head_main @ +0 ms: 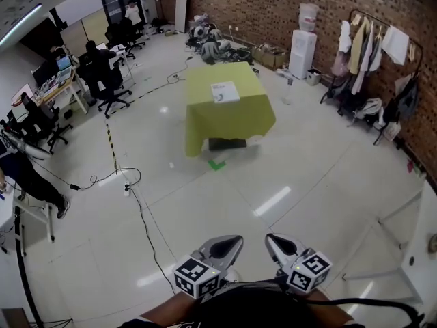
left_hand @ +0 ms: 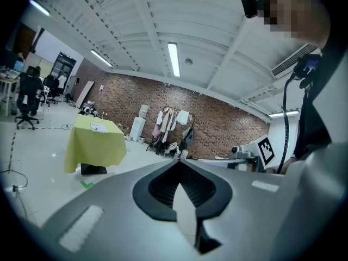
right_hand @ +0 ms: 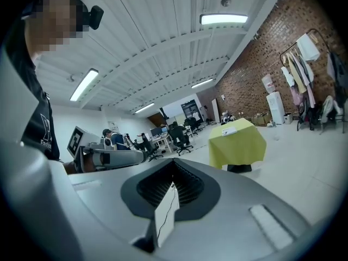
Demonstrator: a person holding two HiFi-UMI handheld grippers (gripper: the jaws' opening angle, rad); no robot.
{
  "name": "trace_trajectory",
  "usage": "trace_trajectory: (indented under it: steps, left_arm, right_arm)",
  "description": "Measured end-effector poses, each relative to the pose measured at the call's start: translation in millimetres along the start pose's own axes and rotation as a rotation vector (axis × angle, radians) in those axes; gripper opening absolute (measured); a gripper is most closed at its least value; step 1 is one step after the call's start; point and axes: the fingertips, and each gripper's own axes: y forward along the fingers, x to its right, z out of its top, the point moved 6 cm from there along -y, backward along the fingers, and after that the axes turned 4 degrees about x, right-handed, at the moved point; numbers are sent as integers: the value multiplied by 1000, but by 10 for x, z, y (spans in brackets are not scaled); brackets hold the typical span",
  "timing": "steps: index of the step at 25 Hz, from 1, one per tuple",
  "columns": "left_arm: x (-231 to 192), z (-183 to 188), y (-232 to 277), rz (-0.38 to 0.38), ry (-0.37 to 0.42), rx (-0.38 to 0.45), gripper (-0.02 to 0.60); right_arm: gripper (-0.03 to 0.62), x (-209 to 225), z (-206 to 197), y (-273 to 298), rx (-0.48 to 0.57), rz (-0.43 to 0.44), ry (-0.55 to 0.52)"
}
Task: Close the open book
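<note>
So the right gripper (right_hand: 172, 192) sat bottom center with its jaws pressed together, nothing between them. Just right of center, farther back, was a table (right_hand: 237, 148) under a yellow-green cloth, with a white book (right_hand: 229, 131) lying on top, too small to make out more. The left gripper (right_hand: 138, 156) poked in from the left, and a clothes rack (right_hand: 304, 64) stood by the brick wall (right_hand: 255, 75) at upper right.

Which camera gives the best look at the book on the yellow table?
The head view: it looks down on the book, showing its whole pale top on the yellow table. The left and right gripper views both see it from far off and nearly edge-on, as a thin white sliver.
</note>
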Motion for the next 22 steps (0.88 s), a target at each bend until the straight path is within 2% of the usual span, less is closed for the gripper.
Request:
trace_trajectory:
  steps: [7,12,15,22]
  left_arm:
    - [-352,53,-5,-18,-16,2,8]
    - [-574,126,97,0,-57,13,8]
    - [-676,183,151,7,-42,23,8]
    - [-884,304,212,108,-52,67,8]
  right_arm:
    - [6,-4,-20,346,-50,-11,1]
    - [6,99,29,530,-59,-10,13]
    - [6,168,74,627,-58,-2,7]
    - [6,397,237,860,-67,53,17]
